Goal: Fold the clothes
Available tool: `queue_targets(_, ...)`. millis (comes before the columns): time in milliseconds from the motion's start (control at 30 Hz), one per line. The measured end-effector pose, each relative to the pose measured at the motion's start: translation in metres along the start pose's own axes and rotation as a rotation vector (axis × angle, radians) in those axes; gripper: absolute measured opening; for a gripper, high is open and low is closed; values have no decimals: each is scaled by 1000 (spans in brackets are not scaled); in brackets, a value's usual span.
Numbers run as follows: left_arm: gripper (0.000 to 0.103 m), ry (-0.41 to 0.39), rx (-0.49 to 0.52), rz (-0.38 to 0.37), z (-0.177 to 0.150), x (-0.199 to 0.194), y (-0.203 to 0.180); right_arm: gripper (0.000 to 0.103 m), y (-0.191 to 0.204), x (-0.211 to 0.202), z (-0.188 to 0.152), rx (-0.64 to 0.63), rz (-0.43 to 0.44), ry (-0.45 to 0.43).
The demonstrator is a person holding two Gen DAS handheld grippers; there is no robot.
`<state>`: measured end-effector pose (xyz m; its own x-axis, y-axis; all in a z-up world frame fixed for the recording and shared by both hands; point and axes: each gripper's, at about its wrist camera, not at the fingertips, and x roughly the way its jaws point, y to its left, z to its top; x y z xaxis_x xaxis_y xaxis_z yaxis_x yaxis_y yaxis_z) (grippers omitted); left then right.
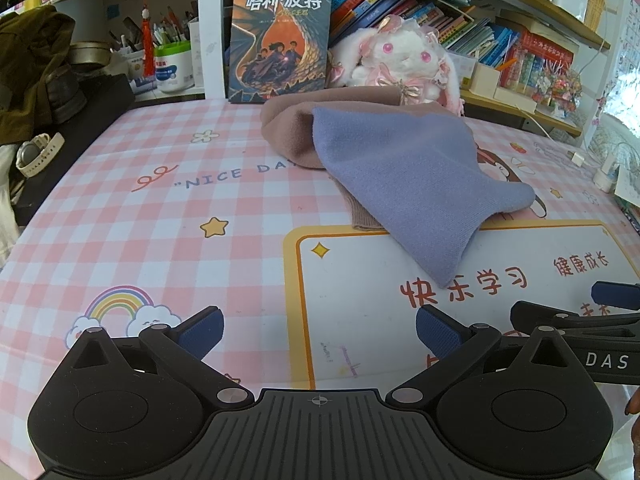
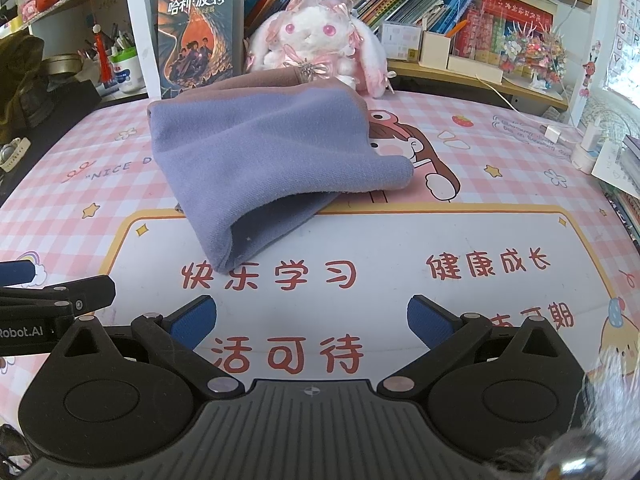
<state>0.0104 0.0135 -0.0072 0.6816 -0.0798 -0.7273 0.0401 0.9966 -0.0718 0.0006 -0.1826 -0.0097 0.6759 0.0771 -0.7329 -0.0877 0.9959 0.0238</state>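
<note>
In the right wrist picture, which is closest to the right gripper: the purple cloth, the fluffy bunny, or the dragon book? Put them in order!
From the right gripper:
1. Purple cloth, on the mat just ahead.
2. Fluffy bunny, behind the cloth, at the table's back edge.
3. Dragon book, upright at back left; close to the bunny's depth, so hard to call.

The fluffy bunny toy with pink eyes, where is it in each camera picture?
Left wrist view: the bunny toy sits top, right of centre, behind the pink and purple garment.
Right wrist view: the bunny toy sits top centre, behind the same garment.
Shared landmark: the dragon-cover book stands just left of it.
</note>
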Motion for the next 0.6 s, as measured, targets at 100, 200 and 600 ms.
queue_targets(100,103,1,1,-2,0,0,1,103,0,-1,0,2,-3,0)
queue_targets(200,103,1,3,-5,0,-1,2,103,1,-1,0,4,-5,-1)
queue_targets(600,103,5,15,-22,-1,-2,7,103,6,-3,-1,10,-15,-4)
